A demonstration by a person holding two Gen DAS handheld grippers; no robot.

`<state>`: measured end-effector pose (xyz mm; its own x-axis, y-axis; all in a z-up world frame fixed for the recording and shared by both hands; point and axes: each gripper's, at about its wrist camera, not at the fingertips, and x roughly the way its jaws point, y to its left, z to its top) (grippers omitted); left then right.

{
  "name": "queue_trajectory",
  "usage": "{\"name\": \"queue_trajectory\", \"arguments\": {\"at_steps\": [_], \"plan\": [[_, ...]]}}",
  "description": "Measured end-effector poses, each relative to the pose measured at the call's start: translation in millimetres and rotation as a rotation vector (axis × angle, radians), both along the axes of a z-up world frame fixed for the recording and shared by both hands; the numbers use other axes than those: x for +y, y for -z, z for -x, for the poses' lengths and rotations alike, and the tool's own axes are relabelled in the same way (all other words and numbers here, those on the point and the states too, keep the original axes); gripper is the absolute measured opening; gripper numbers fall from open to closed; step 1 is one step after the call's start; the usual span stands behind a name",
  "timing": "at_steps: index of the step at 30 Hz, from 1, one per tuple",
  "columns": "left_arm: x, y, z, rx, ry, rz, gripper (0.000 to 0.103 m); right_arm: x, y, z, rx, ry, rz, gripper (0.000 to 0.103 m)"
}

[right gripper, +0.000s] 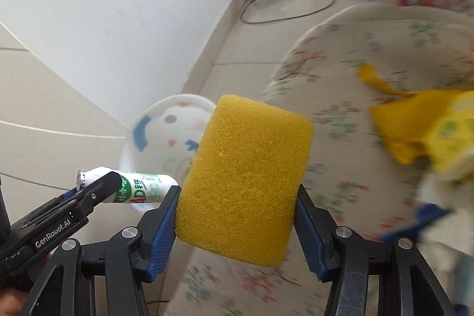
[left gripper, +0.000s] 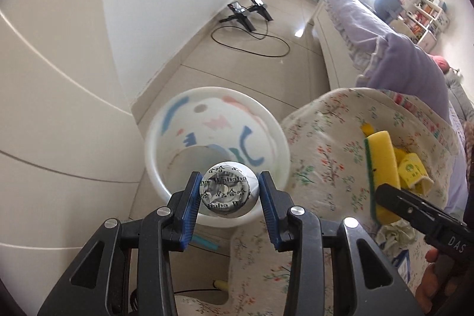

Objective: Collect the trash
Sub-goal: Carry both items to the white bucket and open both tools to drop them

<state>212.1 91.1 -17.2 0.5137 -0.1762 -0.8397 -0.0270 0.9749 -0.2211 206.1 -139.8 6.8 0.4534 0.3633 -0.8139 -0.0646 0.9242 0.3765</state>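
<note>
My left gripper (left gripper: pixel 228 191) grips the small bottle (left gripper: pixel 227 191) above the white bin (left gripper: pixel 154 165); I'd centre it before releasing. My right gripper (right gripper: pixel 237 222) squeezes the yellow sponge (right gripper: pixel 246 179), waiting near the table (right gripper: pixel 340 96).

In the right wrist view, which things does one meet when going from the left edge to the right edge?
Left gripper → small drink bottle → white bin → yellow sponge in the right gripper → flowered cloth → yellow wrapper.
</note>
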Motion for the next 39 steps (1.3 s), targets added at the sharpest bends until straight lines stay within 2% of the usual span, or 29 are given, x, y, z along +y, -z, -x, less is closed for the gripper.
{"name": "queue_trajectory", "arguments": {"at_steps": [8,14,23,24,26,27,29,35,39], "plan": [[21.8,17.2,-14.3,0.007,-0.041,-0.026,0.041,37.0,37.3,-31.3,0.023,-0.033,-0.031,0.063],[35.4,26.1,-18.1,0.046,-0.073,-0.058,0.042,51.6,54.7,-49.2,0.024,-0.034,-0.048,0.064],[60.3,24.6,-9.1,0.044,-0.129,-0.112,0.071,54.1,54.9,-51.5,0.003,-0.018,-0.075,0.066],[61.5,24.1,-8.2,0.042,-0.131,-0.121,0.075,53.8,54.2,-51.5,-0.007,-0.020,-0.096,0.069],[63.2,22.5,-5.8,0.040,-0.137,-0.131,0.080,53.0,50.9,-50.8,-0.027,-0.022,-0.148,0.090],[64.1,21.7,-5.0,0.039,-0.142,-0.136,0.083,52.2,48.1,-50.2,-0.036,-0.013,-0.160,0.094],[65.2,20.3,-3.3,0.039,-0.149,-0.140,0.085,50.5,40.5,-48.7,-0.048,-0.007,-0.162,0.095],[62.4,15.9,2.3,0.033,-0.148,-0.162,0.092,43.4,23.8,-38.2,-0.068,0.006,-0.081,0.095],[57.1,11.1,6.7,0.026,-0.137,-0.181,0.101,32.3,15.2,-28.0,-0.060,0.020,-0.037,0.095]]}}
